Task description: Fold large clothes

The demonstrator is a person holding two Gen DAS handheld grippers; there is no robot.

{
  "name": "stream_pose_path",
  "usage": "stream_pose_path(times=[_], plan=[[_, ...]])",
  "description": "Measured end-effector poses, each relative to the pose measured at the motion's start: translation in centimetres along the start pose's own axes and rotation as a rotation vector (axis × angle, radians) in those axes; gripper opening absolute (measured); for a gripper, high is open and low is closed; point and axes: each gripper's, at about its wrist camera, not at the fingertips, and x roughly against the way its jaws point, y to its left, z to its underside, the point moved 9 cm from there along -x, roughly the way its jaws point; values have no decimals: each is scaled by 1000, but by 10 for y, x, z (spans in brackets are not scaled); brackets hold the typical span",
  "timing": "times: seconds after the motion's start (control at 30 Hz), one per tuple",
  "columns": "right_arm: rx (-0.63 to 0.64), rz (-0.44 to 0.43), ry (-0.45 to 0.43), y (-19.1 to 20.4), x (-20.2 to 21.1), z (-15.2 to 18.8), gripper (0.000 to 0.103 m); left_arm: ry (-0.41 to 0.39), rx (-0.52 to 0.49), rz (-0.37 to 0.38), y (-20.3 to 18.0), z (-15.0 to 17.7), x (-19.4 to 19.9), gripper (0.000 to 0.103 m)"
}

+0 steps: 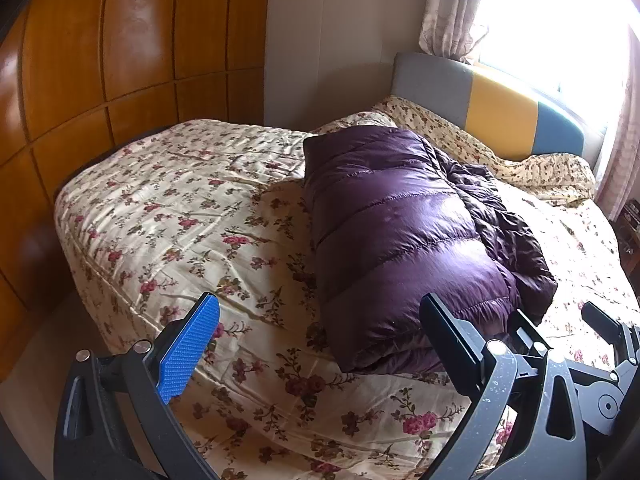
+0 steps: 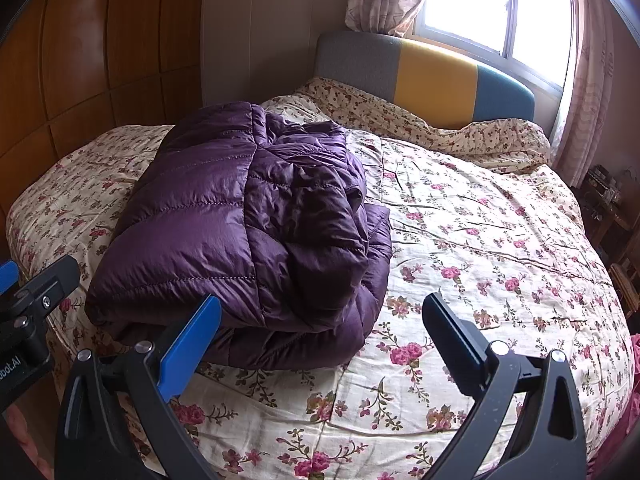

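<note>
The purple down jacket (image 2: 248,232) lies folded in a thick bundle on the floral bedspread (image 2: 480,240). Both the left tongs (image 1: 320,344) and right tongs (image 2: 320,344) gape wide, holding nothing. Judged nearly done: press the puffy top flat, tuck the loose flap.

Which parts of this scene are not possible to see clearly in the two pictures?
- Purple jacket: underside and inner layers, both views, hidden by its own folds.
- Jacket's near end, left wrist view: behind the left gripper.
- Window: outside overexposed.
- Shelf items, right wrist view: too small.
</note>
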Motion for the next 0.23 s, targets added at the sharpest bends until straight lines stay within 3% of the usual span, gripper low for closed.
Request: stream_pose_path(times=[0.23], plan=[[-5, 3, -3, -3, 1, 0, 100, 8, 5, -5, 2, 1, -2, 99]])
